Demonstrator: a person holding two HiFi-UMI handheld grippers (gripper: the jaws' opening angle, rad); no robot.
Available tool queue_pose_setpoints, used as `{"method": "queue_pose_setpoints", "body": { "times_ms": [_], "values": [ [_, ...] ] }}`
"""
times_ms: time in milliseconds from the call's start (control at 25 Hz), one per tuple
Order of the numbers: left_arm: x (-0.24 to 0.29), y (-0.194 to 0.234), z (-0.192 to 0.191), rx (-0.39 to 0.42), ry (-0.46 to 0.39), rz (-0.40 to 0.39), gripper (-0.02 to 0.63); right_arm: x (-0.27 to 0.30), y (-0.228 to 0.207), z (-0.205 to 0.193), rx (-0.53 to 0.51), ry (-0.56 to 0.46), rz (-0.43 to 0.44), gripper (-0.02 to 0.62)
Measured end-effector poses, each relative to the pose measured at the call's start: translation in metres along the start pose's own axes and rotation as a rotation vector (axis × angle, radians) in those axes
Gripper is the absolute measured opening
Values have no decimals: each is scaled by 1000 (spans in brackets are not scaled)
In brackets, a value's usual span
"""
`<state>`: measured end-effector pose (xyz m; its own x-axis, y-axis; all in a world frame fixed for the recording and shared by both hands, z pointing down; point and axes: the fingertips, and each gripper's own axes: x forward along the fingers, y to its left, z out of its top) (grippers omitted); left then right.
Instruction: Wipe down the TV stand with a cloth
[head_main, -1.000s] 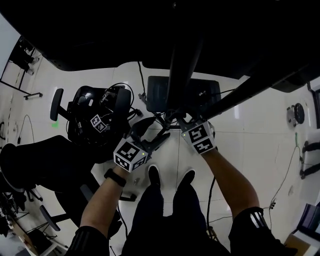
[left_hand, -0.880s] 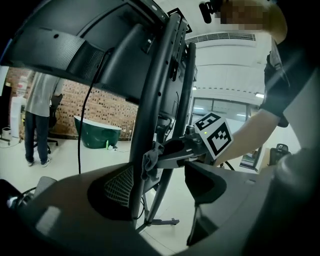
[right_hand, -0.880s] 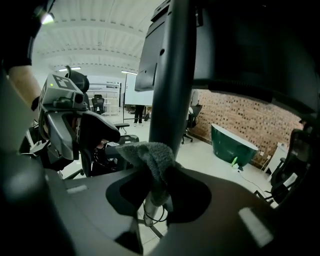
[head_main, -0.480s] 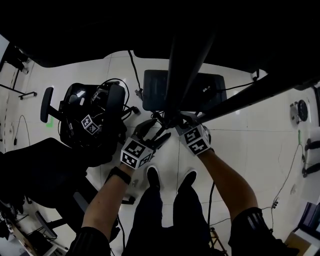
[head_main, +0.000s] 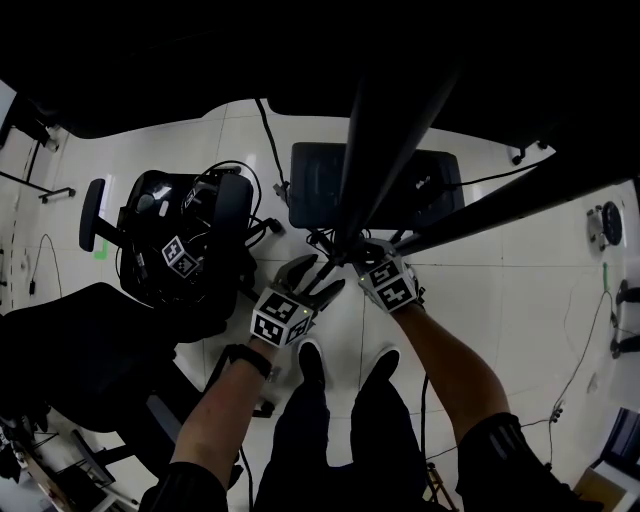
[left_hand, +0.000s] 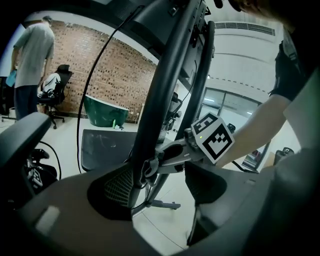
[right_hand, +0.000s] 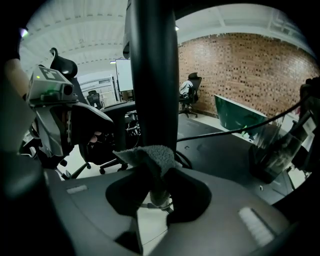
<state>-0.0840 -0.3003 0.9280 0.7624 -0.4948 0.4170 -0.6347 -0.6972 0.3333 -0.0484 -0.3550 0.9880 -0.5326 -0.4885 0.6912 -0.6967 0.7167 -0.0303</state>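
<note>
The TV stand's black pole (head_main: 385, 130) rises toward me from its dark base plate (head_main: 318, 185) on the white floor. My right gripper (head_main: 352, 256) is low on the pole, shut on a grey cloth (right_hand: 150, 159) that presses against the pole (right_hand: 152, 75). In the right gripper view the cloth is pinched between the jaws of the right gripper (right_hand: 156, 192). My left gripper (head_main: 318, 277) hangs just left of the pole, open and holding nothing. In the left gripper view the pole (left_hand: 160, 100) stands close beyond the left gripper (left_hand: 160, 192), and the right gripper's marker cube (left_hand: 213, 138) shows behind it.
A black office chair (head_main: 190, 240) draped with cables stands left of the stand. Cables run over the floor by the base. My shoes (head_main: 310, 355) are right below the grippers. In the left gripper view a person (left_hand: 32, 55) stands far off by a green tub (left_hand: 105, 112).
Both grippers have drawn in closer to the foot of the pole; the left one moved right, the right one slightly left. The right gripper still holds the cloth.
</note>
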Motion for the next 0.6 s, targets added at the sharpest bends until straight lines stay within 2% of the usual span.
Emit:
{"method": "queue_pose_setpoints", "body": {
  "times_ms": [280, 440, 600],
  "values": [
    [-1, -12, 5, -1, 9, 10, 350, -11, 6, 1, 58, -8, 6, 73],
    [-12, -39, 37, 33, -41, -5, 350, -50, 14, 28, 78, -87, 21, 69],
    [-35, -78, 80, 78, -96, -26, 350, -116, 18, 72, 79, -207, 17, 69]
  ]
}}
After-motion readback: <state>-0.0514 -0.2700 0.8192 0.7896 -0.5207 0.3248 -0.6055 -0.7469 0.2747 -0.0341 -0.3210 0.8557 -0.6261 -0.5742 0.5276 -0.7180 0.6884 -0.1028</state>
